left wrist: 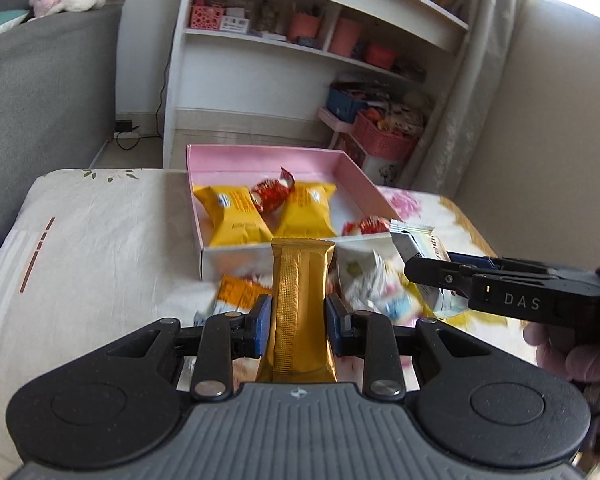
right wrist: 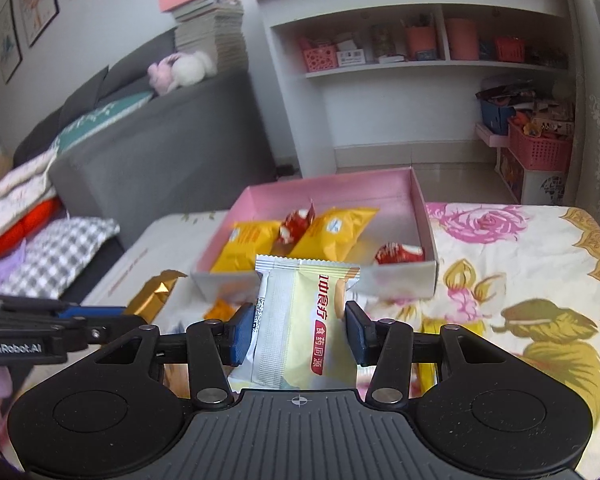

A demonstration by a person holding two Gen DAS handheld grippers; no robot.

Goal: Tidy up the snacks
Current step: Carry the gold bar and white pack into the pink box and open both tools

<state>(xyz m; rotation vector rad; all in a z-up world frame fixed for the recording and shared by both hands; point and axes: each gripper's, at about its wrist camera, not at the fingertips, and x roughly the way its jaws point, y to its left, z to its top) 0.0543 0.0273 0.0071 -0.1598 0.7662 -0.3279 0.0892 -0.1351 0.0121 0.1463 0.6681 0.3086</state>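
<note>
My left gripper is shut on a long gold snack bar, held lengthwise just short of the box. A pink-lined open box on the bed holds two yellow packets and red-wrapped candies. In the right wrist view my right gripper is shut on a pale yellow-and-white snack packet with red print, in front of the same box. The right gripper shows in the left wrist view at the right, and the left gripper with the gold bar shows at the left of the right wrist view.
Loose snacks lie blurred on the floral bed sheet before the box. A grey sofa with cushions stands left. A white bookshelf and pink baskets stand behind the bed.
</note>
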